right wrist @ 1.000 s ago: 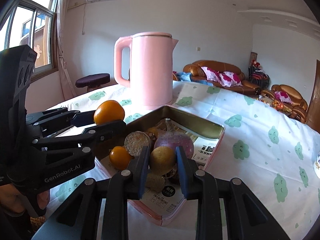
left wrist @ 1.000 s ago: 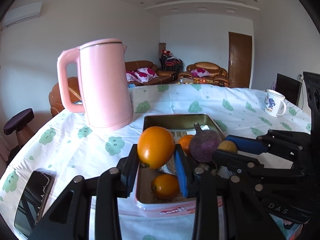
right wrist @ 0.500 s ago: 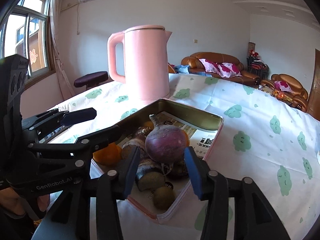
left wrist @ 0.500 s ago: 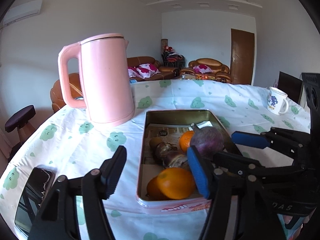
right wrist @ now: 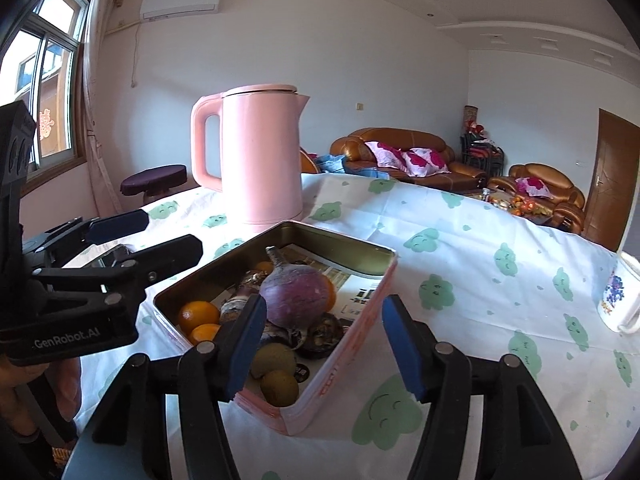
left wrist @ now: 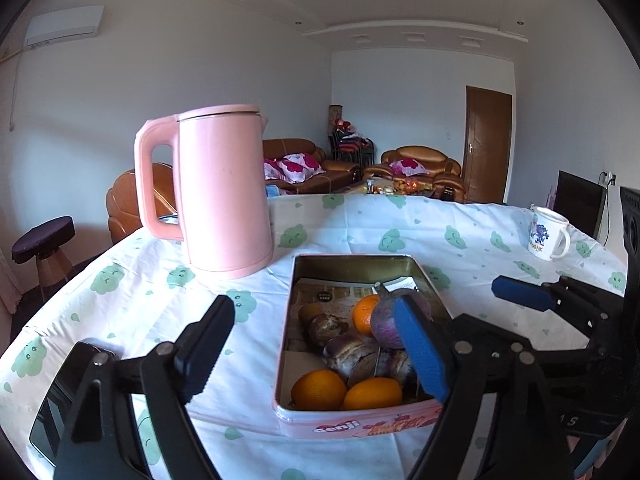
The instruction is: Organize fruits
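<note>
A pink-sided metal tin [left wrist: 304, 414] [right wrist: 356, 344] sits on the table and holds the fruit. Two oranges [left wrist: 319, 389] lie at its near end, a third orange [left wrist: 363, 313] beside a purple round fruit [left wrist: 386, 326] [right wrist: 295, 295], with brown fruits [left wrist: 344, 350] between and yellow-green ones [right wrist: 279, 387] in the corner. My left gripper [left wrist: 316, 354] is open and empty, raised just before the tin. My right gripper [right wrist: 324, 346] is open and empty above the tin's near corner.
A tall pink kettle [left wrist: 224, 192] [right wrist: 260, 160] stands behind the tin at the left. A white mug [left wrist: 546, 233] [right wrist: 618, 300] stands at the right. A black phone [left wrist: 56, 404] lies at the left edge of the white cloud-print tablecloth.
My left gripper opened and let a large orange drop into the tin's near end. My right gripper opened and let a yellow-green fruit fall into the tin. Both pulled back and up.
</note>
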`<state>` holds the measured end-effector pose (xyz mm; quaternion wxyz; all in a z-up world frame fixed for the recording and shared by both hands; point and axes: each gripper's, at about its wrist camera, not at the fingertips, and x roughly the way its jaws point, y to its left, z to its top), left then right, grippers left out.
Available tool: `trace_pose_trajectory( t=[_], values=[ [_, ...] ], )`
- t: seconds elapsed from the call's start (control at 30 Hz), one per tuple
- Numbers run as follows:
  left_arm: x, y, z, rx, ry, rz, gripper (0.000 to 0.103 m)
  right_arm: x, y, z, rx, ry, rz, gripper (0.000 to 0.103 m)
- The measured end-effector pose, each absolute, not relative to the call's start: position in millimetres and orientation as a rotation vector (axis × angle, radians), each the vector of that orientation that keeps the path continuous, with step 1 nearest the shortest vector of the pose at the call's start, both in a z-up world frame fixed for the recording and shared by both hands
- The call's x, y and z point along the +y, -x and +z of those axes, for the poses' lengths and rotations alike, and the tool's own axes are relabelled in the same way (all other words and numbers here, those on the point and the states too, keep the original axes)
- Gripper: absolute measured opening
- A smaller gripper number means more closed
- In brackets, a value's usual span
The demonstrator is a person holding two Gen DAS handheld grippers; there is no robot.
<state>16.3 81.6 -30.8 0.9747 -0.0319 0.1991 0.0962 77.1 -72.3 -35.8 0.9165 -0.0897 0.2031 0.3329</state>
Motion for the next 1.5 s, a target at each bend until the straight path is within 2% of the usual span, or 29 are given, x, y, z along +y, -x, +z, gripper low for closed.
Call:
trace_pose_trajectory(
  t=[0.33,1.5],
  values=[
    [77.5,-13.2,-25.7,0.388,0.062,0.191,0.094,-92.5,-72.3,-22.3,0.384,0.171,0.643,0.062],
    [55.3,-4.1,-16.5,0.368,0.029,0.163,0.1,-122.6,-58.7,-8.0,0.345,0.129,0.598,0.065]
  ],
)
